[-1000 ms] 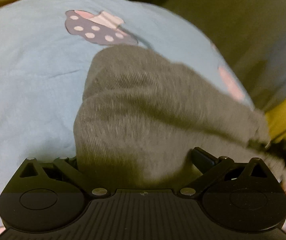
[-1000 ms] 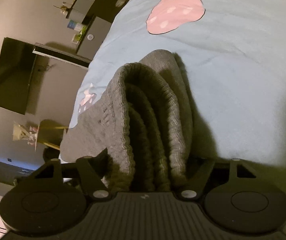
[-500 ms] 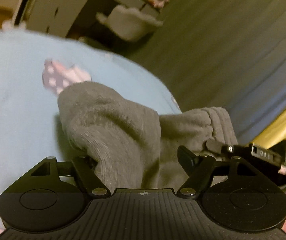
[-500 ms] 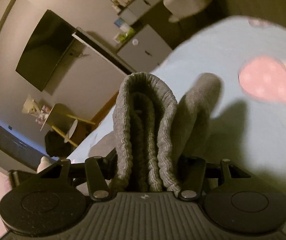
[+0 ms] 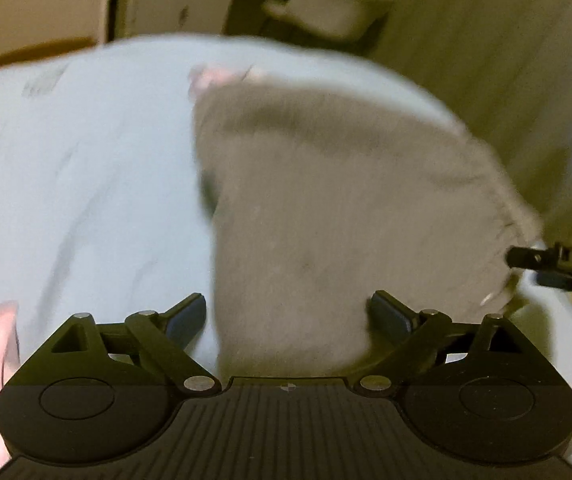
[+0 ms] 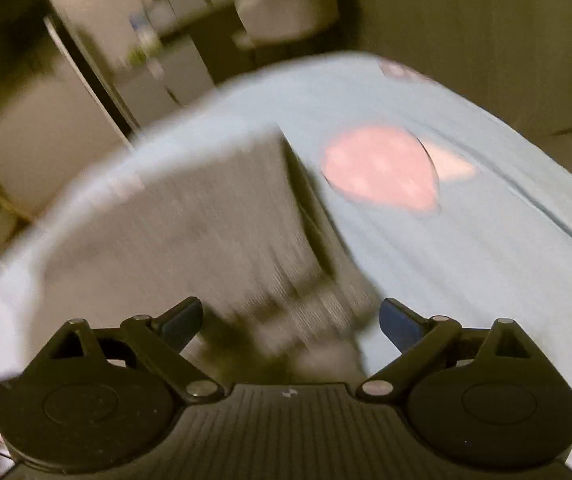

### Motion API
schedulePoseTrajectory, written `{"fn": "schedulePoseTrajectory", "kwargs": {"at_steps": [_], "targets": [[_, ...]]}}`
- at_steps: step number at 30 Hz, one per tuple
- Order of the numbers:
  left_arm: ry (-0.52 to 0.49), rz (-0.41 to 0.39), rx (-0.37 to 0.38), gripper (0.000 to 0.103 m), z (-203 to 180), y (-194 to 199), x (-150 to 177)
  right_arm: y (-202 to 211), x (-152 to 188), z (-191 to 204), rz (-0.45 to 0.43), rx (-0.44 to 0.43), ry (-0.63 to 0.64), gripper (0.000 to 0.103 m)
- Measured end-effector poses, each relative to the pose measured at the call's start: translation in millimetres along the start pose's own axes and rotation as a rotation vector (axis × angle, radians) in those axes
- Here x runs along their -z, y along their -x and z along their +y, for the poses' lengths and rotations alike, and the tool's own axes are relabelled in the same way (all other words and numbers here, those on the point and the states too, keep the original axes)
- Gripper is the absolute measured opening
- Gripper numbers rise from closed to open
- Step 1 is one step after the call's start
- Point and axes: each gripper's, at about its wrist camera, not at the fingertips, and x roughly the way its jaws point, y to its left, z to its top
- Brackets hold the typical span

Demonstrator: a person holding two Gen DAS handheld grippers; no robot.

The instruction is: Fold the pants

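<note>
Grey ribbed pants point(image 5: 334, 208) lie folded into a thick pad on the light blue bed sheet point(image 5: 78, 184). My left gripper point(image 5: 290, 316) hovers over their near end; its jaws are opening and the cloth lies loose between the fingers point(image 5: 190, 316). In the blurred right wrist view the same pants point(image 6: 190, 232) stretch away to the left. My right gripper point(image 6: 290, 320) is over their elastic end, jaws opening wide, pads off the cloth. The right gripper's fingers point(image 5: 558, 264) poke in at the pants' right edge in the left wrist view.
The sheet carries a pink spotted print point(image 6: 382, 168) to the right of the pants. Beyond the bed's far edge stand a grey cabinet point(image 5: 182, 0) and a pale chair point(image 5: 334, 0). A curtain point(image 5: 506, 60) hangs at the right.
Both grippers held a bunched fold of the pants half a second ago; both have spread and let go. The pants now lie flatter on the sheet. The right gripper has lifted and rolled.
</note>
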Motion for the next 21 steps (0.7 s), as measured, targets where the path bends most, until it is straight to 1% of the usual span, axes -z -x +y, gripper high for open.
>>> {"fn": "schedulePoseTrajectory", "kwargs": {"at_steps": [1,3,5,7,9,11,13,15,16,18,20,21], "targets": [[0.020,-0.007,-0.009,0.097,2.7,-2.6,4.7,-1.8,4.4,7.1,-0.007,0.029,0.053,0.098],[0.038,-0.042,-0.021,0.097,3.4,2.0,9.5,6.2,11.3,23.4,-0.062,0.087,0.142,0.098],[0.054,-0.066,-0.043,0.097,1.5,12.9,16.5,19.8,15.7,34.2,-0.097,0.096,0.177,0.099],[0.059,-0.079,-0.062,0.097,-2.2,21.9,26.8,33.2,24.9,39.8,-0.109,0.072,0.196,0.099],[0.040,-0.087,-0.086,0.097,-7.7,31.3,43.3,48.0,48.1,47.1,-0.113,0.021,0.212,0.099],[0.021,-0.082,-0.098,0.097,-14.3,35.1,54.8,61.9,70.6,55.2,-0.108,-0.014,0.229,0.099],[0.012,-0.057,-0.103,0.098,-23.2,35.6,62.5,70.4,90.0,60.1,-0.098,-0.036,0.243,0.099],[-0.005,-0.023,-0.104,0.100,-31.8,36.2,68.0,79.7,107.1,65.3,-0.094,-0.040,0.267,0.099],[-0.025,-0.018,-0.109,0.100,-36.3,36.7,69.7,82.5,113.3,68.8,-0.097,-0.033,0.285,0.099],[-0.054,-0.024,-0.145,0.101,-44.1,40.1,75.8,90.4,124.5,77.3,-0.110,-0.016,0.315,0.099],[-0.054,-0.016,-0.168,0.101,-45.8,39.7,78.5,96.8,132.9,79.9,-0.120,-0.032,0.315,0.099],[-0.042,-0.007,-0.162,0.101,-43.6,38.6,79.0,95.4,133.1,76.9,-0.120,-0.039,0.306,0.099]]}}
